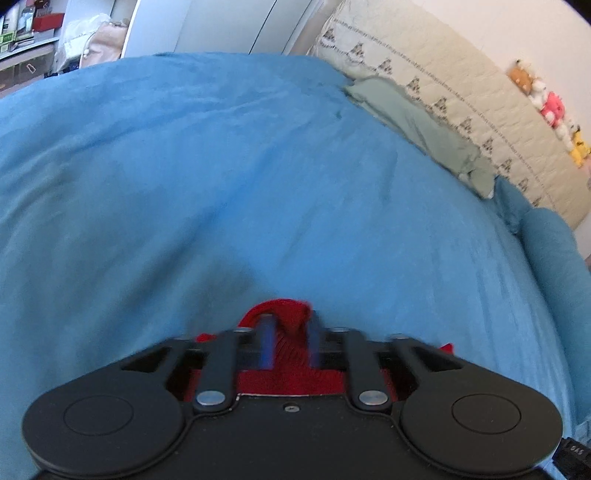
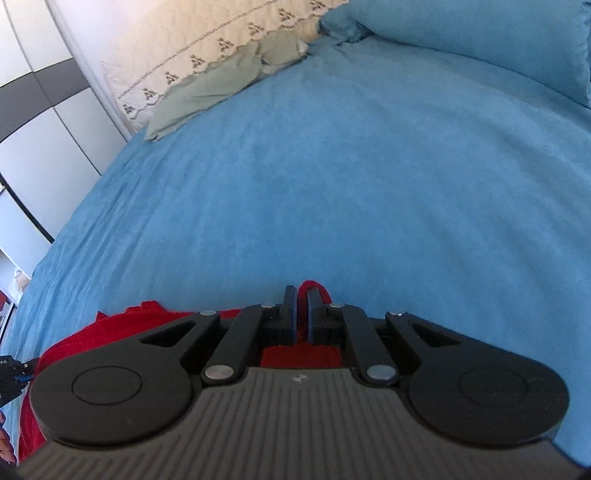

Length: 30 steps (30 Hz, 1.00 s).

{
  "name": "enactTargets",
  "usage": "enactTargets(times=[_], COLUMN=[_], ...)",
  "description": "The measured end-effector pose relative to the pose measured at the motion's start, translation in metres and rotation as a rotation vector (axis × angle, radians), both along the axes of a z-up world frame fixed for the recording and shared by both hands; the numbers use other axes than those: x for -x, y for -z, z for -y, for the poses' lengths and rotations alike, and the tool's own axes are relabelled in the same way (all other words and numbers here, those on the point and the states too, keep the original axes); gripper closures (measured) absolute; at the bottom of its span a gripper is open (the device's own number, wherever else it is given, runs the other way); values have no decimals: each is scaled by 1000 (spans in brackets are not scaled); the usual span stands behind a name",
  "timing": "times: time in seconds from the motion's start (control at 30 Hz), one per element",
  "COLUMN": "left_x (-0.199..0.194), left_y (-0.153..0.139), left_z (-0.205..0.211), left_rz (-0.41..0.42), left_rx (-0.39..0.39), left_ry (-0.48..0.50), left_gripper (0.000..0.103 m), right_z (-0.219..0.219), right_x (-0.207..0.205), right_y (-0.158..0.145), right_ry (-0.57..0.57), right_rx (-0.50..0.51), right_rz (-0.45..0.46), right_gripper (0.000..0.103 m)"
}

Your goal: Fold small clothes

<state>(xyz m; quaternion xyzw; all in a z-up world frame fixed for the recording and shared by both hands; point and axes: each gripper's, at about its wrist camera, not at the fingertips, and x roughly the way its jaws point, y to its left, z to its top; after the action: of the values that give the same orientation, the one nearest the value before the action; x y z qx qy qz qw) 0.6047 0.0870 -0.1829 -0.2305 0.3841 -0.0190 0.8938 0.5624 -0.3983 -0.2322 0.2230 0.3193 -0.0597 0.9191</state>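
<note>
A small red knitted garment [image 1: 291, 317] is pinched between the fingers of my left gripper [image 1: 290, 325], which is shut on its bunched edge above the blue bedspread [image 1: 258, 177]; the view is motion-blurred. My right gripper [image 2: 302, 295] is shut on another edge of the same red garment [image 2: 110, 332], which hangs below and to its left. Most of the cloth is hidden under both gripper bodies.
A folded sage-green cloth [image 1: 417, 122] lies at the far side of the bed against a cream quilted headboard cover [image 1: 443, 74]; it also shows in the right wrist view [image 2: 221, 81]. A blue pillow [image 2: 498, 44] lies at the right. Plush toys [image 1: 546, 107] sit by the wall. Shelves [image 1: 29, 33] stand far left.
</note>
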Motion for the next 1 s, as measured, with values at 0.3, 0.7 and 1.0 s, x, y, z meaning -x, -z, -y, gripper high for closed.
enactTargets(times=[0.3, 0.7, 1.0], left_x=[83, 182, 186], left_y=[-71, 16, 36], left_z=[10, 41, 39], left_rz=[282, 123, 134], left_rx=[-238, -433, -439], left_ry=[72, 313, 344], left_gripper=[0, 0, 0], right_z=[-36, -115, -110], right_x=[55, 161, 163], right_y=[-50, 4, 36], right_ry=[-84, -250, -236], right_rx=[248, 471, 425], right_rz=[175, 120, 76], right_gripper=[1, 0, 0])
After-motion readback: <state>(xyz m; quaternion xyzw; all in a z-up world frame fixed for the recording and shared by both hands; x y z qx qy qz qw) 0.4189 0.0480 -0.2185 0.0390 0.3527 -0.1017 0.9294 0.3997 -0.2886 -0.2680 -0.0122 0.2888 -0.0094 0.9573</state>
